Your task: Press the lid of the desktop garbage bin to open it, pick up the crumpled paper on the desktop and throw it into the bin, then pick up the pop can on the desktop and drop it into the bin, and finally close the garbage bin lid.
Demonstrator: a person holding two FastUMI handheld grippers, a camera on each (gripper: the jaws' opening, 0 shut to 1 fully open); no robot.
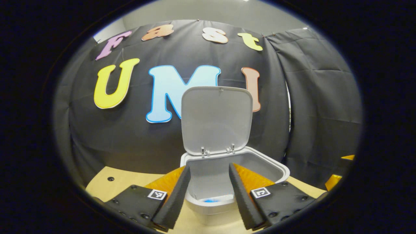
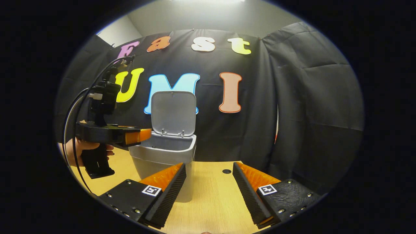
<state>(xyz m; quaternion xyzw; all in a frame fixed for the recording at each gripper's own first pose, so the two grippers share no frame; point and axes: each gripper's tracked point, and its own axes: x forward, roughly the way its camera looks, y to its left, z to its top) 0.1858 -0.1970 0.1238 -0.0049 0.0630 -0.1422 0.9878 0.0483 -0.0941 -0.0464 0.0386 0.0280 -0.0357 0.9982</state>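
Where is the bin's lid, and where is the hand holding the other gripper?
lid [image 1: 216, 118]: left gripper view, middle of its raised inner face.
hand [image 2: 81, 146]: right gripper view, on the fingers round the handle.

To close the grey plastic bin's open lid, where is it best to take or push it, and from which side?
Probably at the top free edge of the upright grey plastic lid, from behind or above. It stands on hinges at the bin's back rim, so the far edge swings down easiest. The left gripper is open before it.

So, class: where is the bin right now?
In the left gripper view the bin, lid up, stands just beyond the left tool; in the right gripper view it is left of centre on the table.
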